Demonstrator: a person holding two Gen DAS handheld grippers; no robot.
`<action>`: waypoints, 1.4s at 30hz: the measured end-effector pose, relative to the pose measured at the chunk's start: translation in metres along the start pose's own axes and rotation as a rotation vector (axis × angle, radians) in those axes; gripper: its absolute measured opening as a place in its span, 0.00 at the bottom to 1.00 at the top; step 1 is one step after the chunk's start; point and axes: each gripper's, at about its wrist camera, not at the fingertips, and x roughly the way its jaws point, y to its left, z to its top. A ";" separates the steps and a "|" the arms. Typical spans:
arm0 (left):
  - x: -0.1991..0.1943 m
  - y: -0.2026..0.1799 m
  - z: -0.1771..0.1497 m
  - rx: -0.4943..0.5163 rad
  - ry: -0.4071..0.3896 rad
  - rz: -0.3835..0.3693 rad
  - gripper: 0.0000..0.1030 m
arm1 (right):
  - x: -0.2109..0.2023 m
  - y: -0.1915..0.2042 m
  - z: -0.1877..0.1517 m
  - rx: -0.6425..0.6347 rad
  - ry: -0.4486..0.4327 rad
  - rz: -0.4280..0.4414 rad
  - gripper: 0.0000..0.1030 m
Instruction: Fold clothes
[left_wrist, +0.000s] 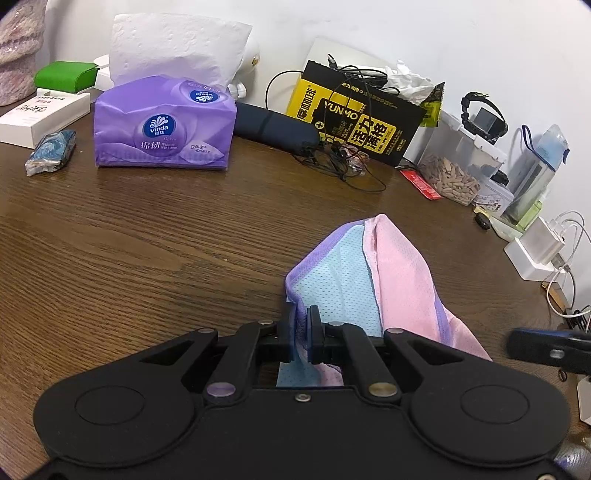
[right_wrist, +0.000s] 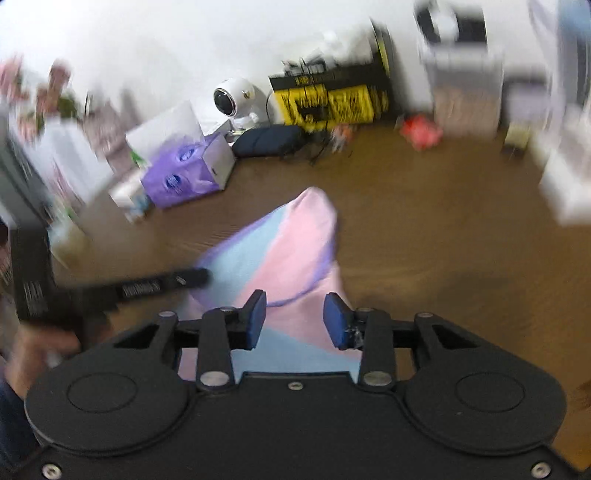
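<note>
A small mesh garment (left_wrist: 391, 273) in pink, light blue and purple lies on the brown wooden table (left_wrist: 147, 240). My left gripper (left_wrist: 302, 334) is shut on the garment's near purple-edged part, which bunches between the pads. In the blurred right wrist view the garment (right_wrist: 284, 251) lies under and ahead of my right gripper (right_wrist: 294, 322), which is open just above the pink cloth with nothing between its blue pads. The left gripper's finger (right_wrist: 162, 284) reaches in from the left and touches the cloth's left edge. The right gripper's tip (left_wrist: 546, 347) shows at the right of the left wrist view.
At the back of the table stand a purple tissue pack (left_wrist: 164, 122), a yellow-black box (left_wrist: 354, 110), a dark pouch (left_wrist: 273, 127), tangled cables (left_wrist: 343, 162), a seed container (left_wrist: 454, 166) and a water bottle (left_wrist: 535, 173). A charger and cords (left_wrist: 543, 247) lie at right.
</note>
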 end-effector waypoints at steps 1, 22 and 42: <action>0.000 0.000 0.000 0.000 0.000 -0.001 0.06 | 0.008 -0.002 0.001 0.053 0.022 0.017 0.34; 0.000 0.002 -0.002 0.053 -0.012 0.011 0.06 | 0.045 -0.018 -0.004 0.515 0.058 0.046 0.07; 0.001 -0.016 -0.007 0.122 -0.040 0.045 0.06 | 0.052 0.027 0.068 -0.556 -0.139 -0.634 0.13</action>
